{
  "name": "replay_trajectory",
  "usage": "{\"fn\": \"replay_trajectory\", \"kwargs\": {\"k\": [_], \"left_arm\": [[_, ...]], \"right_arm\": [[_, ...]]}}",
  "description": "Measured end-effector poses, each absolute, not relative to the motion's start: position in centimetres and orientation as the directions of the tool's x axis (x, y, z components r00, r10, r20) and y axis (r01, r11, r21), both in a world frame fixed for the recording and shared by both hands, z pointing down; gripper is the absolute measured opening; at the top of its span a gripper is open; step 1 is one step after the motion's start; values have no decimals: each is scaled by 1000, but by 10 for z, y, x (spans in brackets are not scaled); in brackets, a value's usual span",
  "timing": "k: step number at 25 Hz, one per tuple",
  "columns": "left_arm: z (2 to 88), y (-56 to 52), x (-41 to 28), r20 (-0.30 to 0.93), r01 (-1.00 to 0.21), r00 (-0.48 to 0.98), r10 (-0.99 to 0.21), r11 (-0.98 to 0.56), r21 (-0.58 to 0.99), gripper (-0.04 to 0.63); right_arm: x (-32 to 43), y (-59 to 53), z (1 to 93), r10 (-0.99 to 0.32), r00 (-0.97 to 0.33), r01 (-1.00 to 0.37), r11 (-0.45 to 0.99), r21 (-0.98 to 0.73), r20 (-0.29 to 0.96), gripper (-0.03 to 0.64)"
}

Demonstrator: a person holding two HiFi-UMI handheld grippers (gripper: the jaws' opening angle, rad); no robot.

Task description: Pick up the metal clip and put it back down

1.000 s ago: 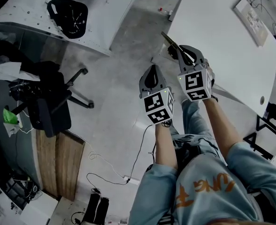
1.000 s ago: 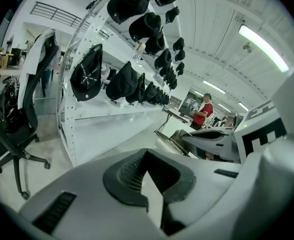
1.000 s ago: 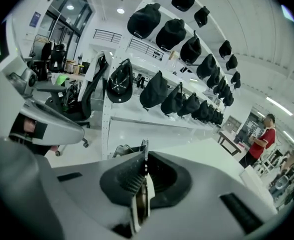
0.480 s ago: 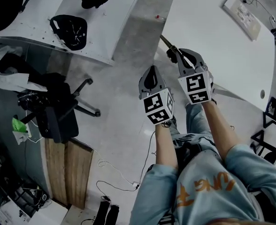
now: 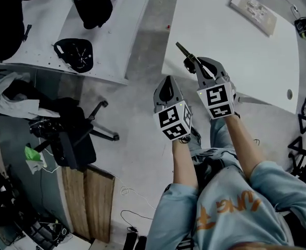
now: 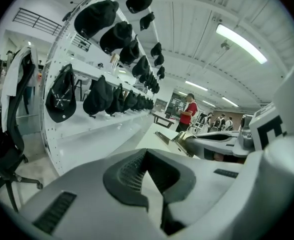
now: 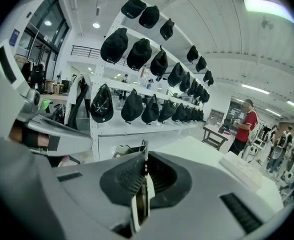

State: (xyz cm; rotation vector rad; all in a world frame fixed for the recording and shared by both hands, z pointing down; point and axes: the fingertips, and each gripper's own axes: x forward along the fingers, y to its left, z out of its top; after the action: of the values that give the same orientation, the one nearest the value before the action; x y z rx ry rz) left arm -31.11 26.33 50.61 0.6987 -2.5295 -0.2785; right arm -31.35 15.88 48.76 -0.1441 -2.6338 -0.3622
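Note:
In the head view, my right gripper (image 5: 197, 66) is shut on the metal clip (image 5: 186, 53). The clip is a dark, brassy piece that sticks out past the jaw tips above the near left corner of the white table (image 5: 236, 51). The right gripper view shows the right gripper (image 7: 144, 171) with the clip (image 7: 138, 196) pinched edge-on between the ribbed pads, its wire handles poking out ahead. My left gripper (image 5: 167, 83) hangs beside it over the floor. The left gripper (image 6: 147, 159) is shut, with nothing between its jaws.
A flat white box (image 5: 253, 12) lies at the table's far edge. To the left stands a white shelf with black caps (image 5: 74, 53), and below it an office chair (image 5: 72, 134). Racks of caps (image 7: 137, 54) fill both gripper views. A person in a red shirt (image 6: 188, 111) stands far off.
The head view has shifted, so the table, shelf and chair sit lower in frame. Both grippers hold the same pose, and the clip stays in the right jaws.

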Motion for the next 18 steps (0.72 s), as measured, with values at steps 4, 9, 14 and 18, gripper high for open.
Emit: {"fn": "replay_trajectory", "kwargs": {"k": [4, 9, 14, 18], "left_arm": [[499, 247, -304, 401, -452, -732, -550, 833, 318, 9], [488, 225, -298, 390, -494, -714, -582, 813, 308, 9], [484, 199, -291, 387, -536, -687, -615, 789, 301, 9], [480, 174, -283, 385, -577, -659, -646, 763, 292, 9]], "right_arm": [[-300, 144, 475, 15, -895, 116, 973, 200, 447, 29], [-284, 120, 461, -25, -906, 55, 983, 176, 424, 29], [-267, 93, 448, -64, -916, -6, 989, 145, 397, 29], [-254, 67, 442, -105, -918, -58, 990, 132, 382, 29]]}}
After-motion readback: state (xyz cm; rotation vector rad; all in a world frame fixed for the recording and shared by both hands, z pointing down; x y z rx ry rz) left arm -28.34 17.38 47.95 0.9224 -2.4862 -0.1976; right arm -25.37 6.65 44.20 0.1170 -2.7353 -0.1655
